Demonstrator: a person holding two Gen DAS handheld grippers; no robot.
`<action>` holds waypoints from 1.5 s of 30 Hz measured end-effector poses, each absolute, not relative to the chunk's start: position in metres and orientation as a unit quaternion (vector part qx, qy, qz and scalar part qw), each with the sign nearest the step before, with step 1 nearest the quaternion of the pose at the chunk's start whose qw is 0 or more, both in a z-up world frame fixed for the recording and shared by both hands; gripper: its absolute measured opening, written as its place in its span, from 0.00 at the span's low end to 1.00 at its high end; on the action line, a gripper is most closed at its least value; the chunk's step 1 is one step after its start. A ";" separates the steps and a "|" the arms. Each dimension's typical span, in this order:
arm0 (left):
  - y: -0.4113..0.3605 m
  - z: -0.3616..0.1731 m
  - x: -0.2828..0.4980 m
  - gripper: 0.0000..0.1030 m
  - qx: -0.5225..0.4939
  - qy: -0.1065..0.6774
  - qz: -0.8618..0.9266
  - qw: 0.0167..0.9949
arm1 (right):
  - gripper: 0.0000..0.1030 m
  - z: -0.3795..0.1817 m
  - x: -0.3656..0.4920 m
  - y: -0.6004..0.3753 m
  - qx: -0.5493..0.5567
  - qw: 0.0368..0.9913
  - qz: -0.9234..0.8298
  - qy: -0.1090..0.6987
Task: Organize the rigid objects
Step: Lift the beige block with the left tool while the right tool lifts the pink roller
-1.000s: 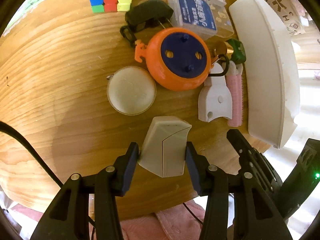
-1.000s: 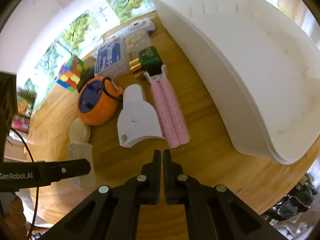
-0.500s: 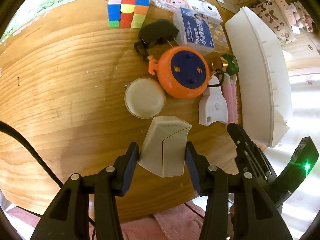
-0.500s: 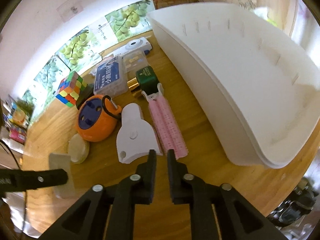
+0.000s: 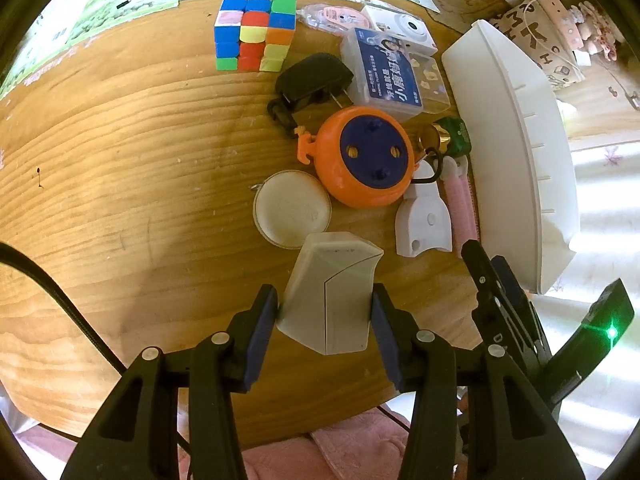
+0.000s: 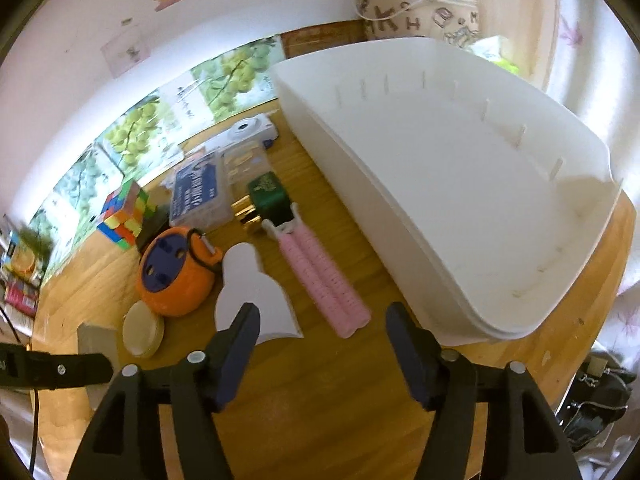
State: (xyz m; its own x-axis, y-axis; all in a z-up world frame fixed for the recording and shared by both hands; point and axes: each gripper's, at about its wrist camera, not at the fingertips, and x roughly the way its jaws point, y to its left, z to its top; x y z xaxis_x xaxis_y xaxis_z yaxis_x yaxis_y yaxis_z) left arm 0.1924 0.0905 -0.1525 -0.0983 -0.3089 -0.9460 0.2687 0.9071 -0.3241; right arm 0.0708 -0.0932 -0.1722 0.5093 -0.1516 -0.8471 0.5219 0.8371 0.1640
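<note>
My left gripper [image 5: 325, 312] is shut on a grey-white box-shaped block [image 5: 330, 292], held above the round wooden table [image 5: 120, 168]. My right gripper [image 6: 320, 320] is open and empty, above the table in front of a pink hair roller [image 6: 320, 276] and a white flat plastic piece [image 6: 250, 288]. It also shows at the right in the left wrist view [image 5: 496, 292]. A big white bin [image 6: 460, 184] stands to the right. An orange and blue round object [image 5: 368, 160] and a cream round disc [image 5: 292, 208] lie beyond the held block.
Further back lie a Rubik's cube [image 5: 256, 28], a black charger [image 5: 314, 78], a clear box with a blue label [image 5: 394, 74], a green and gold bottle [image 5: 450, 136] and a white instant camera [image 5: 404, 26]. The table's near edge is just below both grippers.
My left gripper has risen with the block, so the table looks smaller. My right gripper has opened from shut and lifted, tilting toward the bin.
</note>
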 end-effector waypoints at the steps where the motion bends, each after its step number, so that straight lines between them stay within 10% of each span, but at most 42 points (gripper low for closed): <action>1: 0.087 -0.152 0.191 0.49 -0.014 0.709 -0.216 0.672 | 0.65 -0.173 0.071 -0.094 0.207 0.843 -0.201 0.454; 18: 0.087 -0.138 0.189 0.49 -0.018 0.684 -0.232 0.691 | 0.63 -0.195 0.075 -0.099 0.186 0.858 -0.199 0.436; 32: 0.082 -0.128 0.187 0.49 -0.022 0.670 -0.247 0.700 | 0.33 -0.197 0.069 -0.109 0.244 0.856 -0.167 0.424; 45: 0.075 -0.122 0.180 0.49 -0.038 0.661 -0.233 0.713 | 0.26 -0.196 0.071 -0.109 0.197 0.855 -0.108 0.468</action>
State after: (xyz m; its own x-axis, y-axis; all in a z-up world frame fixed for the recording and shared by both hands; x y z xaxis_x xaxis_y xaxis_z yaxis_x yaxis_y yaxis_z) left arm 0.1805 0.0747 -0.1219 0.0182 -0.3822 -0.9239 0.2818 0.8886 -0.3620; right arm 0.0713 -0.1093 -0.1965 0.5396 0.0002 -0.8420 0.3691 0.8987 0.2367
